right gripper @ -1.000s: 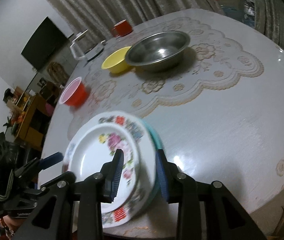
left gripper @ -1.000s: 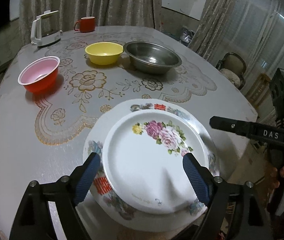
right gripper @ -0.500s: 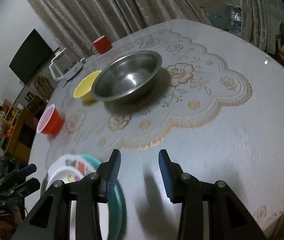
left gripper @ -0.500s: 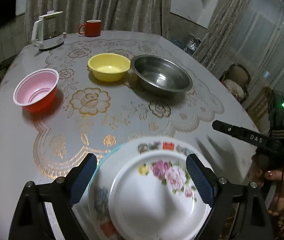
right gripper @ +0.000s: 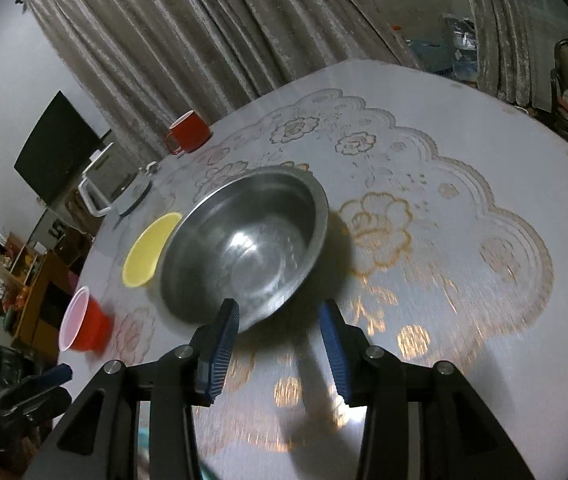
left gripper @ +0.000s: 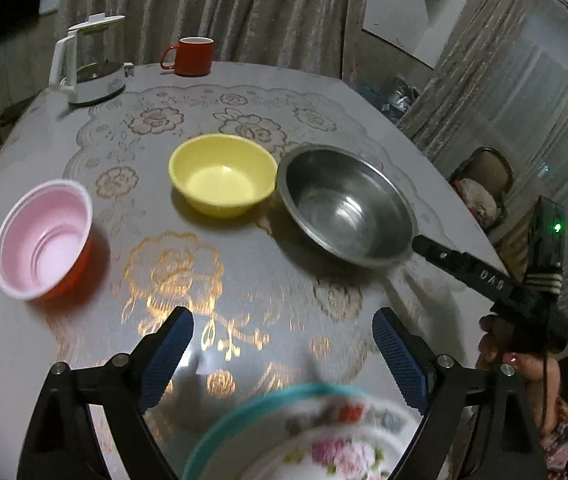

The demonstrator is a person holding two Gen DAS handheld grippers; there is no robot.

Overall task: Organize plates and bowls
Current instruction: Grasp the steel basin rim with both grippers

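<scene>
Left tongs (left gripper: 280, 344) wide, empty; right tongs (right gripper: 280, 320) opening (nothing between), near steel bowl (right gripper: 244, 244)

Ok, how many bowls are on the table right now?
3, in a row: pink-lined red bowl on the left, yellow bowl in the middle, steel bowl beside it on the right. None look hidden.

Three bowls (left gripper: 223, 175) in a row mid-table (left gripper: 364, 104), kettle (left gripper: 90, 65) and mug (left gripper: 191, 56) behind, stacked plates (left gripper: 324, 436) at near edge

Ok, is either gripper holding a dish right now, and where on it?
Nothing is held. The left gripper stands open over bare table behind the stacked plates; the right gripper, jaws opening, is empty just short of the steel bowl.
</scene>
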